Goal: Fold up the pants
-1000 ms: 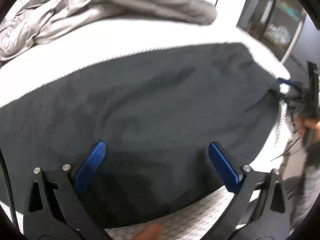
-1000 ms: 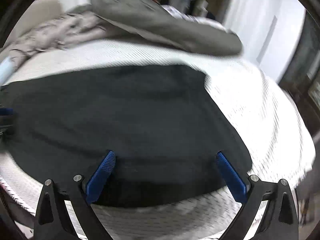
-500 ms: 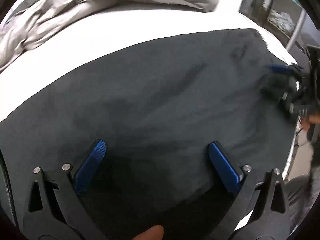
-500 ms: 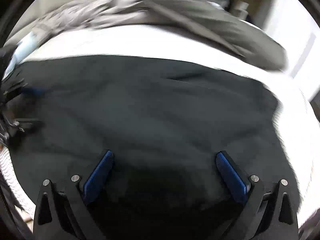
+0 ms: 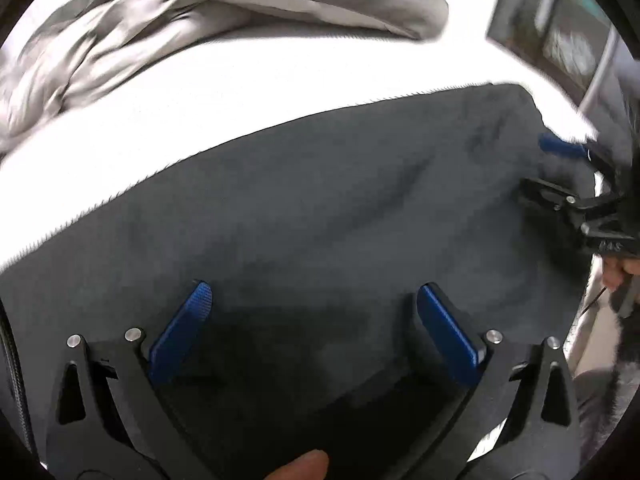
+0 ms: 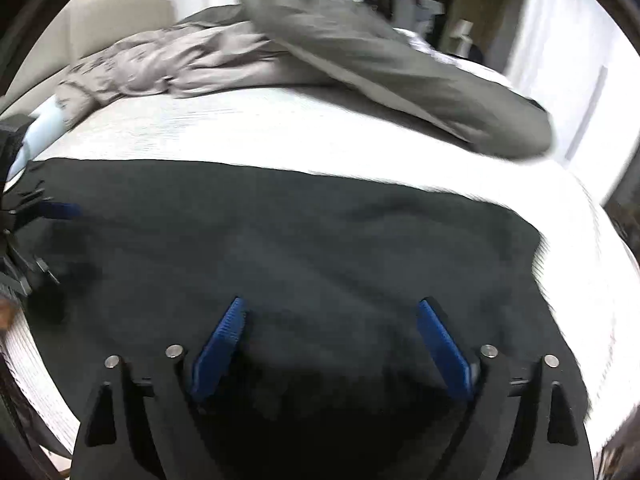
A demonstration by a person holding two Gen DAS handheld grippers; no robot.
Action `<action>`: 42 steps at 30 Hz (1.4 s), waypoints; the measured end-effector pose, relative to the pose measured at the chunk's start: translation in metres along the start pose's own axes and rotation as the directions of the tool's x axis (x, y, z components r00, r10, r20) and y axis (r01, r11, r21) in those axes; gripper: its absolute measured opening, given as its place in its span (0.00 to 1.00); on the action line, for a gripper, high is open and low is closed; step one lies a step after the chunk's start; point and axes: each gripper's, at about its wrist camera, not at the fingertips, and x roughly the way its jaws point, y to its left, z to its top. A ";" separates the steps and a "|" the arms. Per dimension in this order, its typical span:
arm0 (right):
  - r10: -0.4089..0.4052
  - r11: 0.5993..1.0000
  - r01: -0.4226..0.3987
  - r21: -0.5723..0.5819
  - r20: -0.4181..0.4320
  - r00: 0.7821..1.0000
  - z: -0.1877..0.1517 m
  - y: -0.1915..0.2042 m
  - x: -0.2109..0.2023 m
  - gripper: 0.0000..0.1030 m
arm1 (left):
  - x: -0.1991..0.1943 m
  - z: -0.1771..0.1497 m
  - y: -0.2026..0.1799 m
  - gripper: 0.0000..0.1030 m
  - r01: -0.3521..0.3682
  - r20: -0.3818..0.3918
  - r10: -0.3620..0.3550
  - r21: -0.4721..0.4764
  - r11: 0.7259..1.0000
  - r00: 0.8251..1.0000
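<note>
Black pants (image 5: 320, 208) lie spread flat across a white bed (image 5: 280, 80); the same pants (image 6: 300, 248) fill the lower half of the right wrist view. My left gripper (image 5: 312, 300) hovers over the near part of the cloth, jaws wide apart, nothing between the blue pads. My right gripper (image 6: 332, 316) hangs above the near edge of the pants with its jaws closing, only flat cloth under them, no fold pinched. The right gripper (image 5: 560, 176) also shows at the right end of the pants in the left wrist view, and the left gripper (image 6: 36, 232) at the left edge of the right wrist view.
A rumpled grey duvet (image 6: 168, 60) and a long dark grey garment (image 6: 400, 64) lie along the far side of the bed (image 6: 280, 128). A dark cabinet (image 5: 560, 20) stands beyond the bed's right corner. A fingertip (image 5: 300, 466) shows at the bottom edge.
Both grippers moved forward over the pants, so the near bed edge dropped out of view. The right gripper's pads have drawn closer together. The left gripper's jaws stayed wide.
</note>
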 end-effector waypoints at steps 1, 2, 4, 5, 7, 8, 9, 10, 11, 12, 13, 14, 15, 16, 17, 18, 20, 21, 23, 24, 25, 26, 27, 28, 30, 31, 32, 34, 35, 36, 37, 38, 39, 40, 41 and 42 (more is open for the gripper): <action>0.034 0.999 -0.035 -0.006 -0.020 0.999 0.006 0.009 0.009 0.88 | 0.009 0.007 -0.009 0.99 -0.063 -0.025 0.064 0.042 0.997 0.998; 0.089 0.996 -0.090 -0.009 -0.059 0.994 0.011 0.017 0.025 0.88 | 0.016 0.011 -0.012 1.00 -0.082 -0.029 0.084 0.060 0.995 0.996; 0.061 0.997 -0.066 -0.039 -0.119 0.991 0.014 0.023 0.049 0.88 | 0.028 0.013 -0.006 1.00 -0.071 -0.059 0.073 0.035 0.997 0.996; 0.010 0.997 -0.020 -0.072 -0.125 0.992 0.012 0.022 0.055 0.88 | 0.033 0.014 -0.002 1.00 -0.051 -0.072 0.051 0.005 0.999 0.996; -0.067 0.995 0.059 -0.076 -0.108 0.992 0.011 0.007 0.048 0.89 | 0.033 0.013 0.013 1.00 -0.042 -0.073 0.039 -0.041 0.998 0.997; -0.154 0.986 0.146 -0.080 -0.100 0.983 0.010 -0.002 0.045 0.89 | 0.033 0.011 0.020 1.00 -0.049 -0.071 0.045 -0.055 0.997 0.996; -0.292 0.955 0.285 -0.079 -0.091 0.952 0.006 -0.018 0.041 0.89 | 0.033 0.010 0.027 1.00 -0.050 -0.072 0.045 -0.070 0.996 0.996; -0.397 0.918 0.394 -0.051 -0.106 0.912 -0.001 -0.041 0.040 0.89 | 0.033 0.006 0.035 1.00 -0.043 -0.074 0.036 -0.093 0.995 0.997; -0.423 0.903 0.430 0.019 -0.145 0.895 -0.010 -0.068 0.041 0.89 | 0.032 0.004 0.040 1.00 -0.040 -0.073 0.032 -0.108 0.993 0.997; -0.383 0.912 0.401 0.091 -0.165 0.909 -0.016 -0.086 0.041 0.89 | 0.030 0.000 0.043 1.00 -0.039 -0.070 0.031 -0.118 0.992 0.997; -0.301 0.926 0.330 0.184 -0.168 0.939 -0.024 -0.106 0.042 0.89 | 0.029 -0.002 0.045 1.00 -0.041 -0.067 0.033 -0.126 0.991 0.997; -0.259 0.927 0.291 0.237 -0.157 0.953 -0.029 -0.117 0.041 0.89 | 0.029 -0.002 0.044 1.00 -0.047 -0.066 0.039 -0.129 0.991 0.997; -0.278 0.922 0.306 0.236 -0.145 0.949 -0.027 -0.119 0.035 0.89 | 0.029 -0.001 0.045 1.00 -0.056 -0.065 0.048 -0.133 0.990 0.997; -0.300 0.920 0.325 0.221 -0.139 0.944 -0.025 -0.116 0.030 0.90 | 0.026 -0.001 0.043 1.00 -0.068 -0.069 0.059 -0.143 0.987 0.996; -0.332 0.913 0.352 0.205 -0.127 0.935 -0.021 -0.110 0.022 0.90 | 0.022 -0.004 0.040 0.99 -0.072 -0.075 0.061 -0.149 0.986 0.995; -0.340 0.913 0.355 0.201 -0.104 0.935 -0.017 -0.106 0.016 0.90 | 0.016 -0.003 0.036 0.99 -0.065 -0.070 0.054 -0.156 0.986 0.996; -0.277 0.938 0.278 0.205 -0.037 0.960 -0.005 -0.091 0.003 0.90 | 0.001 0.001 0.032 0.99 -0.034 -0.018 0.032 -0.147 0.989 0.999; -0.231 0.951 0.230 0.205 -0.017 0.973 0.002 -0.082 0.001 0.90 | -0.004 0.007 0.026 0.99 -0.017 0.019 0.020 -0.138 0.990 1.000; -0.139 0.973 0.136 0.188 0.001 0.990 0.019 -0.061 0.009 0.90 | -0.005 0.020 0.018 0.99 0.021 0.060 -0.013 -0.134 0.991 0.998; -0.118 0.979 0.117 0.169 -0.005 0.993 0.023 -0.047 0.013 0.90 | 0.000 0.026 0.015 0.99 0.040 0.066 -0.032 -0.136 0.990 0.997; -0.102 0.986 0.104 0.133 -0.019 0.995 0.031 -0.032 0.024 0.90 | 0.009 0.032 0.013 0.99 0.055 0.049 -0.049 -0.133 0.990 0.998; -0.086 0.992 0.089 0.087 -0.036 0.996 0.038 -0.016 0.037 0.90 | 0.019 0.033 0.011 0.99 0.048 0.018 -0.046 -0.123 0.991 0.999; -0.072 0.995 0.075 0.058 -0.050 0.996 0.037 -0.002 0.043 0.90 | 0.029 0.035 0.009 0.97 0.023 -0.014 -0.024 -0.110 0.994 1.000; -0.063 0.998 0.065 0.024 -0.085 0.994 0.036 0.007 0.061 0.90 | 0.039 0.034 0.010 0.95 -0.009 -0.043 0.005 -0.098 0.995 0.999; -0.091 0.995 0.085 -0.055 -0.126 0.988 0.034 0.011 0.091 0.90 | 0.047 0.028 0.018 0.95 -0.004 -0.045 -0.001 -0.101 0.995 0.999; -0.092 0.994 0.084 -0.072 -0.114 0.989 0.035 0.006 0.095 0.90 | 0.045 0.026 0.022 0.95 0.012 -0.036 -0.016 -0.105 0.994 0.999; -0.121 0.991 0.113 -0.073 -0.111 0.986 0.034 -0.002 0.092 0.90 | 0.042 0.024 0.028 0.94 0.006 -0.036 -0.010 -0.105 0.994 0.999; -0.305 0.952 0.302 -0.039 -0.116 0.945 0.029 -0.042 0.083 0.92 | 0.039 0.022 0.039 0.94 -0.025 -0.038 0.020 -0.125 0.992 0.999; -0.372 0.925 0.378 0.027 -0.139 0.918 0.021 -0.072 0.078 0.92 | 0.039 0.022 0.047 0.94 -0.022 -0.039 0.016 -0.144 0.989 0.999; -0.383 0.910 0.402 0.102 -0.165 0.909 0.011 -0.095 0.077 0.92 | 0.040 0.021 0.050 0.94 -0.013 -0.040 0.007 -0.157 0.988 0.999; -0.368 0.899 0.399 0.179 -0.184 0.911 0.003 -0.114 0.075 0.92 | 0.039 0.019 0.054 0.94 -0.002 -0.038 -0.005 -0.165 0.986 0.999; -0.319 0.892 0.359 0.273 -0.182 0.930 -0.006 -0.133 0.072 0.92 | 0.038 0.019 0.055 0.93 0.004 -0.038 -0.011 -0.166 0.986 0.999; -0.301 0.891 0.341 0.298 -0.172 0.938 -0.008 -0.137 0.067 0.92 | 0.035 0.018 0.053 0.92 -0.004 -0.036 -0.002 -0.163 0.987 0.999; -0.321 0.888 0.358 0.288 -0.168 0.932 -0.007 -0.137 0.062 0.92 | 0.032 0.018 0.051 0.85 -0.009 -0.033 0.004 -0.162 0.987 0.999; -0.361 0.881 0.394 0.263 -0.164 0.918 -0.006 -0.135 0.055 0.92 | 0.026 0.018 0.048 0.73 -0.004 -0.028 0.000 -0.165 0.986 1.000; -0.395 0.876 0.422 0.234 -0.153 0.906 -0.003 -0.128 0.048 0.92 | 0.019 0.019 0.045 0.69 0.004 -0.023 -0.008 -0.169 0.986 1.000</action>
